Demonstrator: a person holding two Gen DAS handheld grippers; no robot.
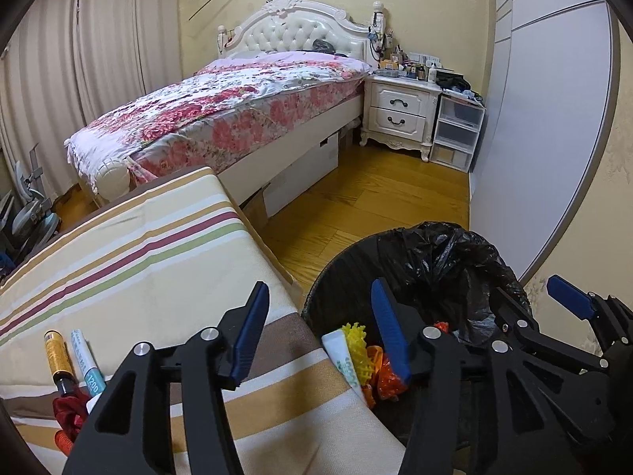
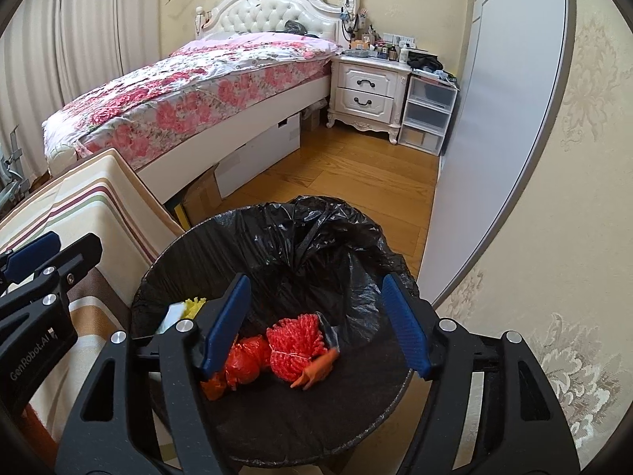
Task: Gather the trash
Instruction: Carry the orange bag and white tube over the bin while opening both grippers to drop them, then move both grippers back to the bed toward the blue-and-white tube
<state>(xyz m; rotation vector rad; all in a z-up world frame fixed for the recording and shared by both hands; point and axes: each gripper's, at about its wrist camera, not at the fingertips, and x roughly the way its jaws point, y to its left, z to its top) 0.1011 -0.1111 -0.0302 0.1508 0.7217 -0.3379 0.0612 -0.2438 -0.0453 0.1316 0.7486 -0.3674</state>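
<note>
- Our right tongs point(image 2: 316, 324) gape empty above the black-lined bin point(image 2: 356, 427); red netting point(image 2: 294, 346) lies below them.
- Our left tongs point(image 1: 320, 336) gape empty at the bin's edge; its arm reads "GenRobot.AI".
- Left of them, a white marker point(image 1: 88, 360) reads "1200".

Nightstand clutter point(image 1: 411, 65) too small to tell — red bundle point(image 1: 69, 409) behind the fingers point(image 1: 249, 332).

Black tongs point(image 2: 316, 324), ribbed blue pads point(image 2: 227, 322)
</note>
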